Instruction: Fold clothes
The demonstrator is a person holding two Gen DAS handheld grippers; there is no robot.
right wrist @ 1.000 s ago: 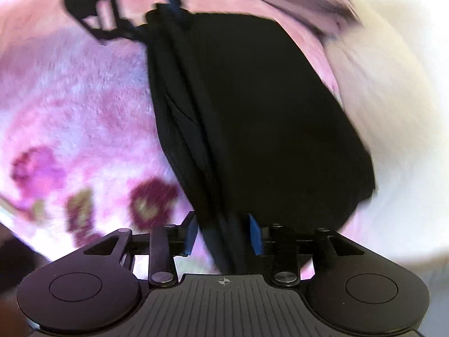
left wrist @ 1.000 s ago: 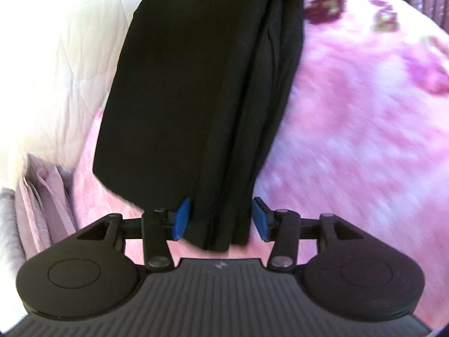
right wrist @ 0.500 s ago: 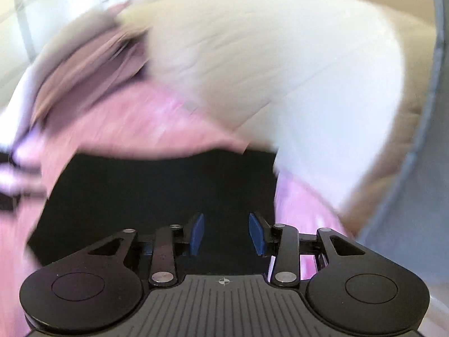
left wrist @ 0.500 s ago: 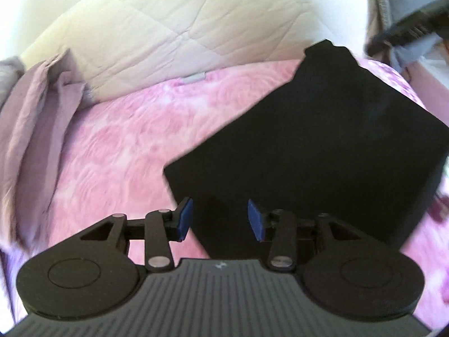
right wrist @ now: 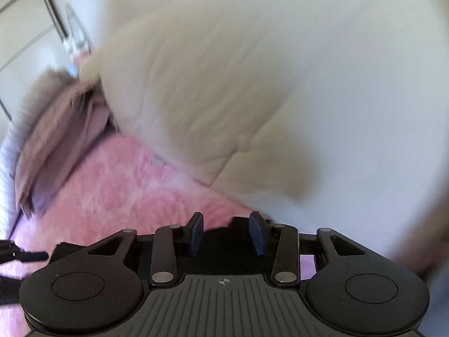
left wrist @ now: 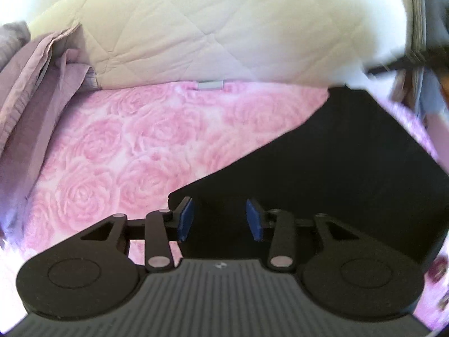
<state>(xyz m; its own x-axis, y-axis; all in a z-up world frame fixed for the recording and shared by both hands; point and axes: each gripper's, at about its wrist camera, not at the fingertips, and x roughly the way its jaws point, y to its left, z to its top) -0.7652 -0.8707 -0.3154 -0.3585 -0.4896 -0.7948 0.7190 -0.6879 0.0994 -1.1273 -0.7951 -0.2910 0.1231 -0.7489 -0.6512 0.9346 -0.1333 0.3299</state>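
A black garment [left wrist: 350, 168], folded into a flat panel, spreads over the pink rose blanket [left wrist: 126, 154] from centre to right in the left wrist view. My left gripper [left wrist: 219, 219] is shut on its near left corner, and black cloth fills the gap between the blue pads [left wrist: 185, 219]. In the right wrist view only a strip of the garment [right wrist: 238, 223] shows, mostly hidden under the gripper body. My right gripper [right wrist: 226, 233] is shut on that edge. The dark blurred bar at the far left is the left gripper [right wrist: 19, 255].
A cream quilted duvet [left wrist: 196, 28] rises behind the blanket and fills most of the right wrist view [right wrist: 252, 98]. Mauve folded bedding [left wrist: 31, 98] lies along the blanket's left side. Pale panelled doors [right wrist: 25, 28] stand beyond.
Both grippers have rolled and swung toward the duvet with the garment. It hung as a narrow, bunched bundle before and now lies spread as a flat panel. The left jaws have narrowed slightly.
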